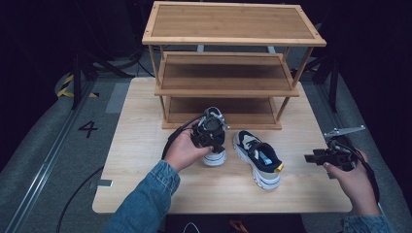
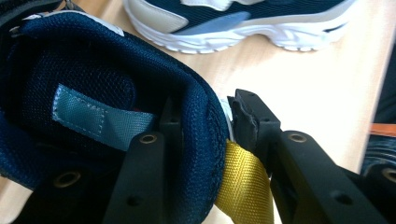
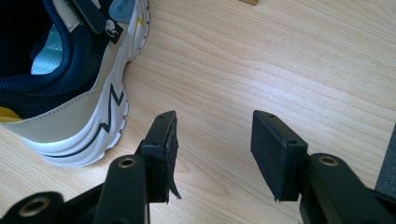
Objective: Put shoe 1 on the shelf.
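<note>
The left shoe (image 1: 214, 145) is in hand: it sits near the table's (image 1: 145, 184) middle, just in front of the rack's (image 1: 233, 29) lowest shelf, with its heel collar pinched by the left gripper (image 2: 201, 123). In the left gripper view 1 jaw sits inside the padded collar and the other outside, beside the yellow pull tab (image 2: 243, 182), so the claw is pinching the heel wall. The second shoe (image 1: 257, 158) lies just beside it on the table, untouched. The right gripper (image 3: 212, 140) hovers near that shoe's heel, jaws spread over bare wood, holding nothing. I judge the step to be carrying shoe 1 to the rack. The next move calls for a firm pinch, a lift clear of the table, and a level slide onto a shelf without clipping the posts.
</note>
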Available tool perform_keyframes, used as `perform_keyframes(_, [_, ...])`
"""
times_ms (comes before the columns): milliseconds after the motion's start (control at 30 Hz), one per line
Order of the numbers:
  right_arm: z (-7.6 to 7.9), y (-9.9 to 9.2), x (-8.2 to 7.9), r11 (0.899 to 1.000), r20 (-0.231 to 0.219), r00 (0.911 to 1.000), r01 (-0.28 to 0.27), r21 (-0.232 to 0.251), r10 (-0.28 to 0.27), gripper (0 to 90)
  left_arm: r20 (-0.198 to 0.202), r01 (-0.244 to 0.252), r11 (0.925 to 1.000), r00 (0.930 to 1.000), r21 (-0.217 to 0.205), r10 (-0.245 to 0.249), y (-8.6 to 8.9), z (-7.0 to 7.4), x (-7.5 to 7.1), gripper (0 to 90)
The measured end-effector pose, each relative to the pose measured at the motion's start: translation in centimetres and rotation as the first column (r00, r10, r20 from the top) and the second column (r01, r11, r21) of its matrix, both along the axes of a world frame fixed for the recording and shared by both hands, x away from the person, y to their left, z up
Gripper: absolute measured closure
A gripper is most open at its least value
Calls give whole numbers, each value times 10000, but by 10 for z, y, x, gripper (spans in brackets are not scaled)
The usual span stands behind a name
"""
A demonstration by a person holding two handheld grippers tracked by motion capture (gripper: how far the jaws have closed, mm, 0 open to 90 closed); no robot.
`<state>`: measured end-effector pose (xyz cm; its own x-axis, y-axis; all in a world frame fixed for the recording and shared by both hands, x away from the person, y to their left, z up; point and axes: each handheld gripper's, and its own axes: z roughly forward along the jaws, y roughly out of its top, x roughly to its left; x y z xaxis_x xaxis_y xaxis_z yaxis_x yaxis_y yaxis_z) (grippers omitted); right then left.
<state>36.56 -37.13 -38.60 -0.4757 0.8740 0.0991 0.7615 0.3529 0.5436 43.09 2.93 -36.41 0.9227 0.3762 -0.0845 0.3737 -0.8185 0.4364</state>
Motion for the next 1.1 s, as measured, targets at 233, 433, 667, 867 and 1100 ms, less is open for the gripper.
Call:
perform_keyframes(233, [0,3,3,9999,11,9999,-130,-2,130,520,432,-3,9998,9991,194,-6,2,-8,30,660])
perform_keyframes(433, [0,5,4,9998,-1,9999,-173,41,173,520,1098,161,9997,9938,157,-177,7,-18,49,657])
perform_keyframes(667, [-1,4,4,9998,-28,9998,-190,49,190,520,890,-20,10000,9960,-40,23,7,-30,70,655])
perform_keyframes(867, [-3,5,5,9997,-67,9997,-231,19,231,520,738,-10,10000,9973,29,8,3,-31,75,651])
perform_keyframes(1100, [-3,6,7,9997,-50,9997,-248,19,248,518,704,-600,9975,9956,-370,625,3,-25,69,498])
